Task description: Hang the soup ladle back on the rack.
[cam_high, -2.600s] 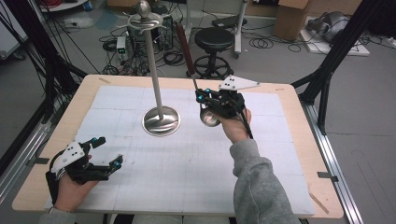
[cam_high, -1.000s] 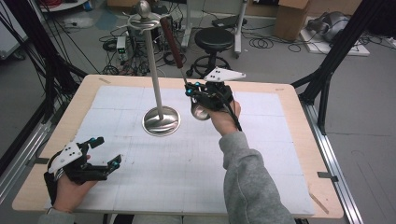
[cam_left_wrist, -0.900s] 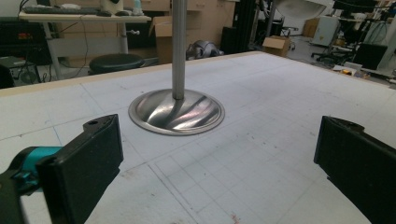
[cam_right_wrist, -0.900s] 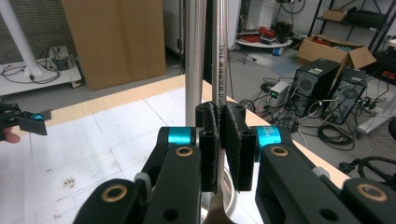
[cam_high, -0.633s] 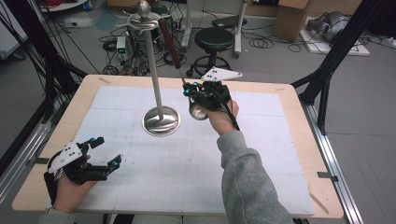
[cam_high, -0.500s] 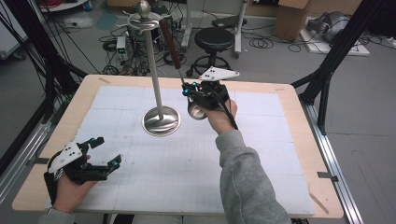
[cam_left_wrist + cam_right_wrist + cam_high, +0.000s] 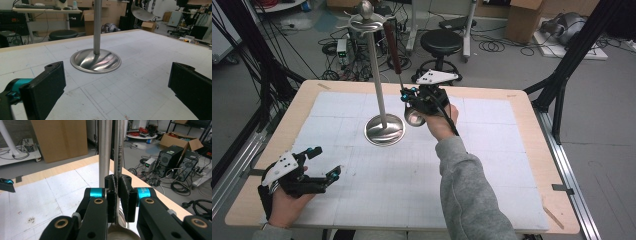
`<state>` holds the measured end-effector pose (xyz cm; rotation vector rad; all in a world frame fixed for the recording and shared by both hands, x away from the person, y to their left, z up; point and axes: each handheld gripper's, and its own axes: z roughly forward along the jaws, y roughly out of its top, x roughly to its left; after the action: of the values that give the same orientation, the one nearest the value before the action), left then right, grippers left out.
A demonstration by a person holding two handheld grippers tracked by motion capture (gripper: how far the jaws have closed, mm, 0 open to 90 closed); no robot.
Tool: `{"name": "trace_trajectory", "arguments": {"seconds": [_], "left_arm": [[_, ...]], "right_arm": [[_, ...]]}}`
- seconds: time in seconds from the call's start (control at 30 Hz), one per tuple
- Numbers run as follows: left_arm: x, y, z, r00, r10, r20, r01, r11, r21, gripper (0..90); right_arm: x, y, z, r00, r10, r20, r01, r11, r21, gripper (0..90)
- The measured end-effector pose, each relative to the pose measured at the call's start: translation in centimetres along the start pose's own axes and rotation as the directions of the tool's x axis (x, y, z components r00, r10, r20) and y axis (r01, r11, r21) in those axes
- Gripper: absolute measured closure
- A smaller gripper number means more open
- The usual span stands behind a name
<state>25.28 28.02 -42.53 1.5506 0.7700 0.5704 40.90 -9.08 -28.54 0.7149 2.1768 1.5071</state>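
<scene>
Since the earliest frame the right gripper (image 7: 408,95) has travelled left and away from the person, from right of the stand's base to a spot just beside the pole (image 7: 377,82), and the ladle (image 7: 398,62) it carries has swung upright so its dark handle now rises toward the hooks at the stand's top (image 7: 366,17). The left gripper (image 7: 323,165) has stayed where it was, at the near left of the table (image 7: 512,107).

In the right gripper view the two black jaws are pressed together on the ladle's thin metal shaft (image 7: 117,152), which passes straight up between the pads (image 7: 124,195); the shiny bowl (image 7: 122,233) hangs just below them, at the bottom edge. The pole (image 7: 104,147) stands immediately left of the shaft in that view, close beside it; whether they touch cannot be told.

From the high view the ladle's bowl (image 7: 414,118) sits below the right hand (image 7: 439,120), above the white gridded mat and just right of the round base (image 7: 384,130).

In the left gripper view its jaws are spread wide apart with nothing between them, low over the mat, facing the base (image 7: 95,60).
</scene>
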Motion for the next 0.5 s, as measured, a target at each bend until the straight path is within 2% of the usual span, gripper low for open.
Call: {"name": "trace_trajectory", "arguments": {"seconds": [0.3, 0.4, 0.43, 0.5], "left_arm": [[0.02, -0.01, -0.07, 1.0, -0.005, -0.001, 0.005, 1.0, -0.002, 1.7], [-0.03, -0.02, 0.0, 1.0, -0.001, 0.001, 0.001, 1.0, 0.0, 1.7], [-0.03, -0.02, 0.0, 1.0, -0.001, 0.001, 0.001, 1.0, 0.0, 1.7], [-0.06, -0.03, 0.01, 1.0, -0.001, 0.002, 0.001, 1.0, 0.001, 1.8]], "right_arm": [[0.21, 0.0, 0.6, 0.9999, -0.008, 0.011, 0.008, 1.0, -0.003, 81.9], [0.47, 0.11, 0.38, 0.9995, -0.023, 0.023, 0.023, 0.9996, -0.017, 64.3], [0.47, 0.11, 0.38, 0.9995, -0.023, 0.023, 0.023, 0.9996, -0.017, 64.3], [0.54, 0.12, 0.18, 0.9989, -0.033, 0.032, 0.034, 0.9992, -0.021, 57.3]]}}
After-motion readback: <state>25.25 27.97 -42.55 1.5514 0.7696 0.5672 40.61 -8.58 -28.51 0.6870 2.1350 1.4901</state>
